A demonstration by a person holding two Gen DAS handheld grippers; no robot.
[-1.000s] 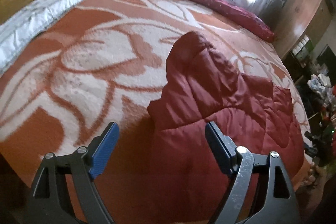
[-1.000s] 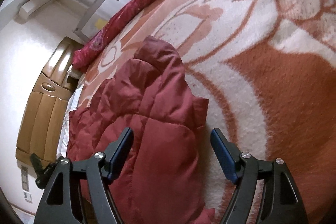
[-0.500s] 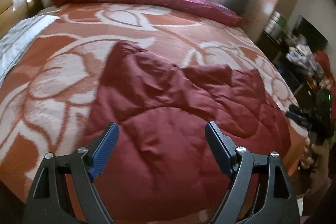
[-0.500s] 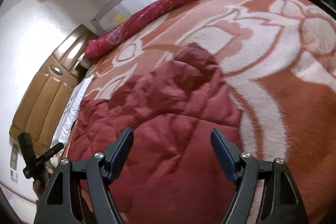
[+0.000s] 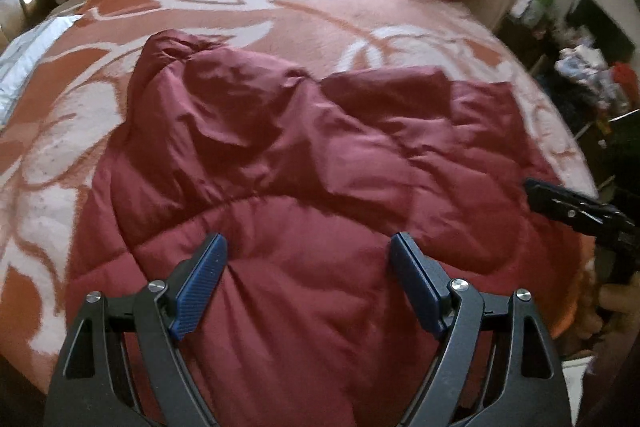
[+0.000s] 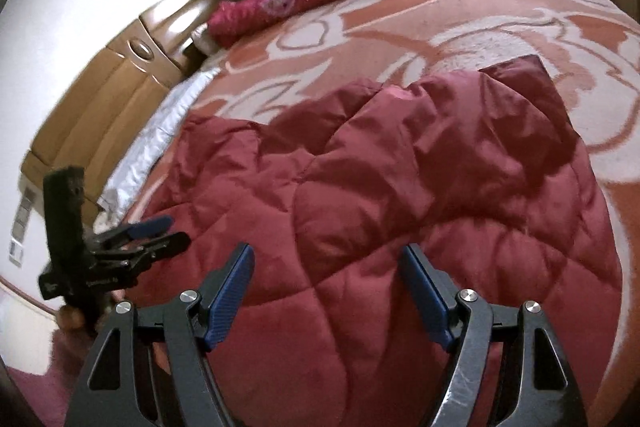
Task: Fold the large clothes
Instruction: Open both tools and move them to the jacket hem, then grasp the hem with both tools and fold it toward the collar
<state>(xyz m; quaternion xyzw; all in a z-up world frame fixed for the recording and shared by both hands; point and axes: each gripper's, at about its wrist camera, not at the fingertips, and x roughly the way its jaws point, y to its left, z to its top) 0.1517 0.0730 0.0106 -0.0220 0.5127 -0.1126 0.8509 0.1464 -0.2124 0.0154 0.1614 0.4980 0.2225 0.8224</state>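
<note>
Red jacket [image 5: 304, 187] spread on bed [image 5: 280, 11].
Left gripper [image 5: 308, 267] and right gripper [image 6: 330, 279] are held wide apart, nothing gripped.

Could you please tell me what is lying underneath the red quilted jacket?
The red quilted jacket lies on the orange-and-white patterned blanket covering the bed. The blanket shows all around it; anything directly beneath the jacket is covered.

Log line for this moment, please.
left gripper: open, empty | right gripper: open, empty | red quilted jacket: rumpled on bed blanket, ungrasped
</note>
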